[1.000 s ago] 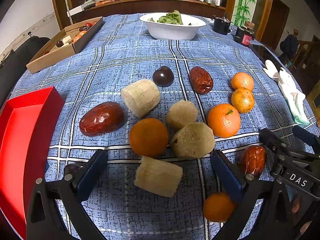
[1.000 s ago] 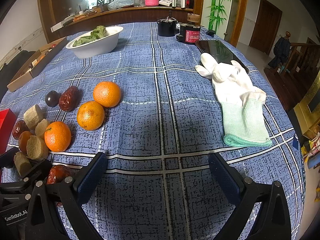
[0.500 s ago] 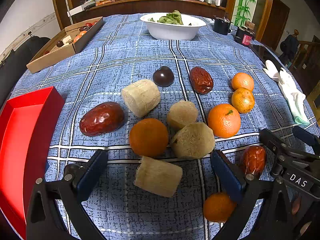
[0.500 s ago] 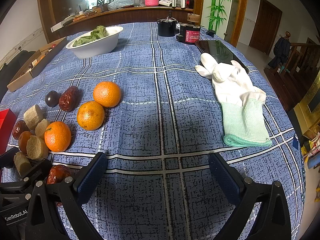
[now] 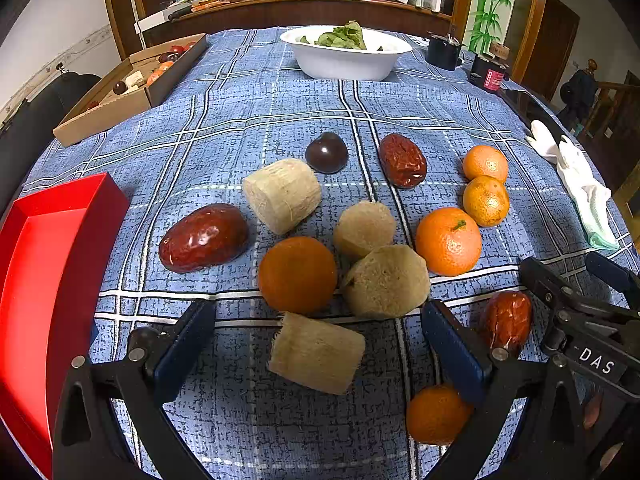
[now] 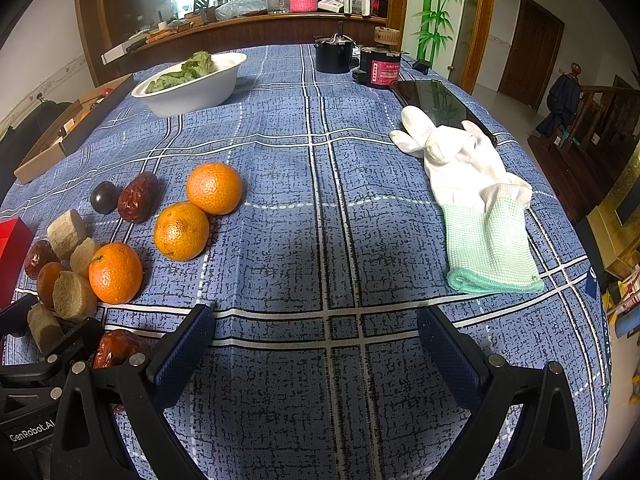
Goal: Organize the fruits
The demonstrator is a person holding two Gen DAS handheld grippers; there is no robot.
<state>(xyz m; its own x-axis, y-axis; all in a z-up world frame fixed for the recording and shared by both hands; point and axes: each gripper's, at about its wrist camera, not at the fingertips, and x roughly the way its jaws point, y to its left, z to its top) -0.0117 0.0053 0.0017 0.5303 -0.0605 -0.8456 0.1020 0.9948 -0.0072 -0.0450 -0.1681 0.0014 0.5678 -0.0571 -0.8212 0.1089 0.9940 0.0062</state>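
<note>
Fruits lie in a cluster on the blue checked tablecloth. In the left wrist view, my left gripper (image 5: 318, 344) is open, its jaws wide on either side of a beige sugarcane piece (image 5: 316, 352). Just beyond lie an orange (image 5: 297, 274), another cane piece (image 5: 386, 282), a glossy red date (image 5: 204, 237), a dark plum (image 5: 327, 152) and a wrinkled date (image 5: 402, 160). A red tray (image 5: 44, 272) stands at the left. My right gripper (image 6: 316, 352) is open and empty over bare cloth, right of the oranges (image 6: 181, 231).
A white bowl of greens (image 5: 344, 54) and a cardboard box (image 5: 132, 88) stand at the back. A white glove (image 6: 476, 200), a phone (image 6: 436, 102) and two dark jars (image 6: 334, 56) lie at the right. The right gripper's body (image 5: 580, 332) shows beside a date (image 5: 506, 320).
</note>
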